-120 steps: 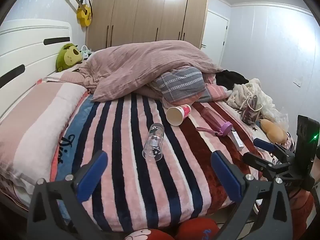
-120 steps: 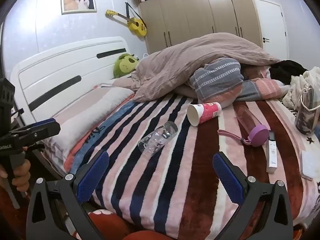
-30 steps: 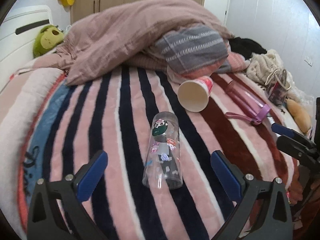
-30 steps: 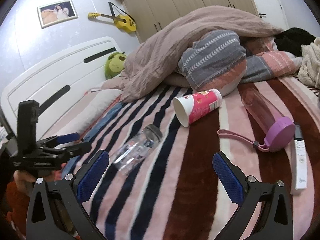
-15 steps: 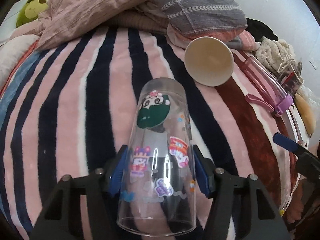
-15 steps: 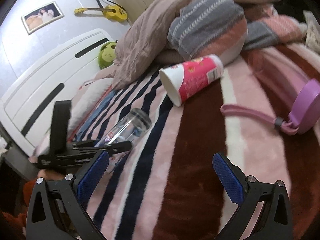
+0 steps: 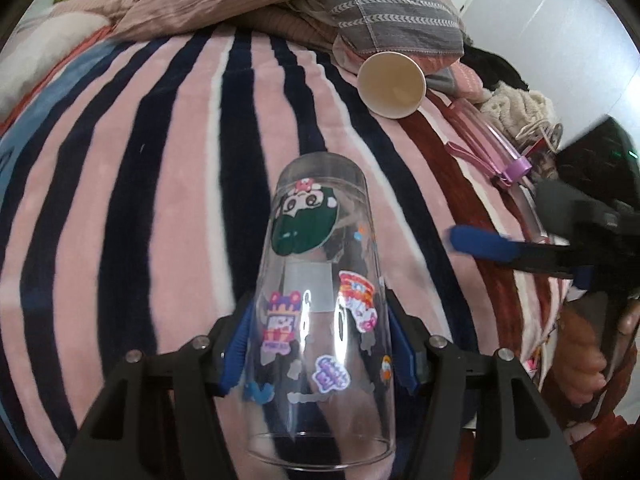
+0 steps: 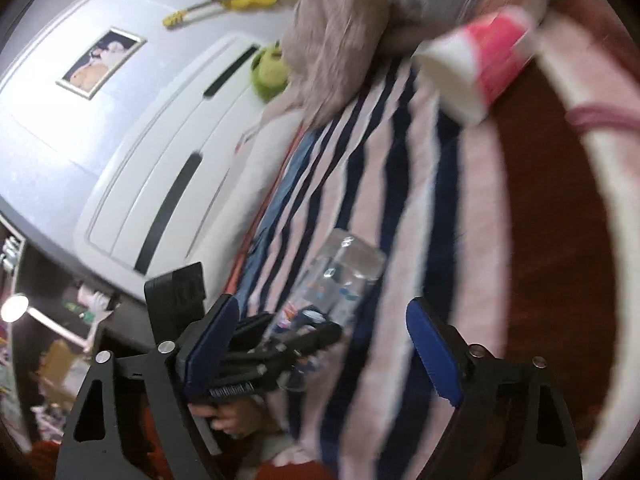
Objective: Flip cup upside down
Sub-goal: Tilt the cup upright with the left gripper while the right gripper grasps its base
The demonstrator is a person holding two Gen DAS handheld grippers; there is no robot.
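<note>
Bedroom. Pink, white and navy striped fleece blanket (image 7: pixel 160 152) covers the bed. White panelled headboard with dark slots (image 8: pixel 168 152) against a pale grey wall (image 8: pixel 44 120). Framed photo (image 8: pixel 100 64) and yellow ukulele (image 8: pixel 236 0) hang on it. Lit lamp (image 8: pixel 14 307) lower left.

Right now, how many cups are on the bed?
2. The clear plastic sticker-covered cup lies on the striped blanket, pinched in the left gripper. The pink-and-white paper cup lies on its side farther back, near the grey pillow. Others may be hidden.
</note>
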